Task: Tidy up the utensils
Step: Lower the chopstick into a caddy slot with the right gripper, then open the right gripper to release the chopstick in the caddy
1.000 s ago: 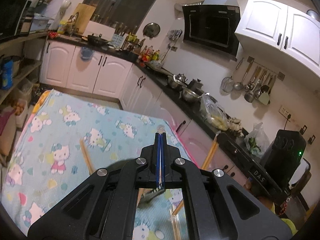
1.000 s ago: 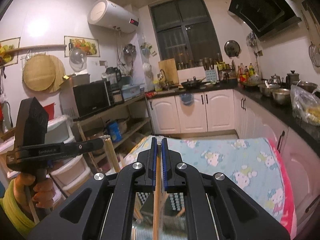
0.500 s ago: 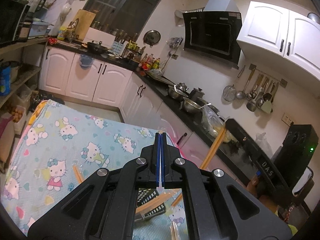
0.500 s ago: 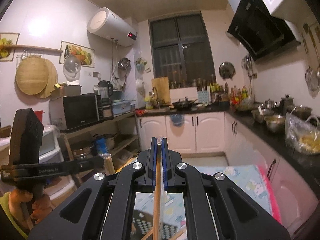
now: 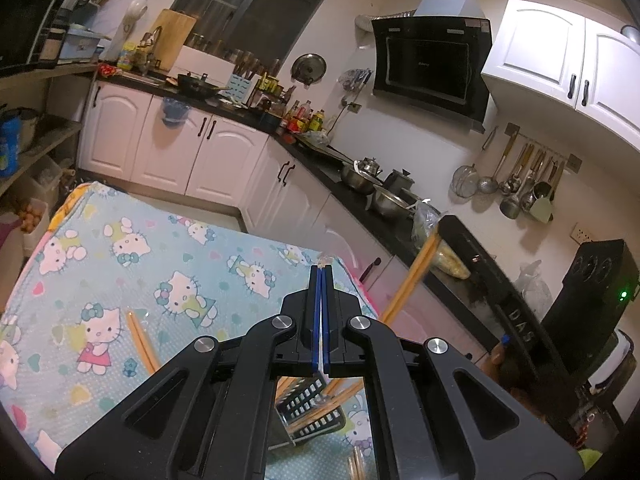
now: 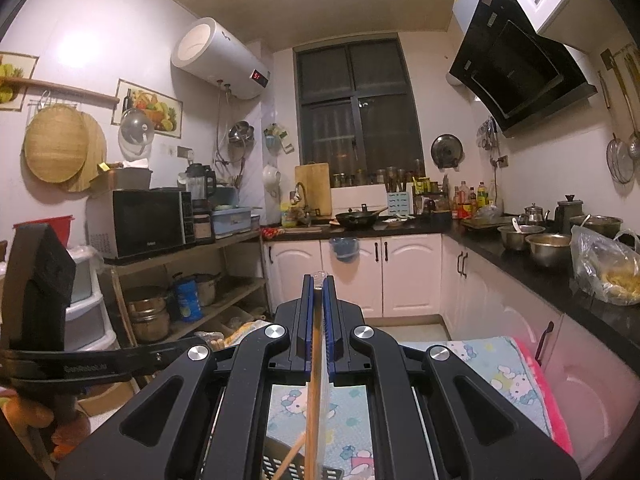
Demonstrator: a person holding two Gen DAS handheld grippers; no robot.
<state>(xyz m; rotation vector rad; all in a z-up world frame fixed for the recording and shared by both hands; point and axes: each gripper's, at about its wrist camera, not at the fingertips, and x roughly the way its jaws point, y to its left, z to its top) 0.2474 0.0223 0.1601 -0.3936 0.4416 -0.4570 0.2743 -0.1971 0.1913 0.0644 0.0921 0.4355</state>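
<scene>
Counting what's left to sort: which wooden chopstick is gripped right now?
The wooden chopstick clamped between the right gripper blue fingers; the loose pair lies free on the cartoon-cat cloth.

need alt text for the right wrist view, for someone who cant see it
The right gripper, black with blue pads, is shut on a light wooden chopstick running back between its fingers, above a black slotted utensil basket on a pale blue cartoon-cat tablecloth. Beyond is a cluttered kitchen with white cabinets; the left gripper's black body crosses the left edge.
</scene>
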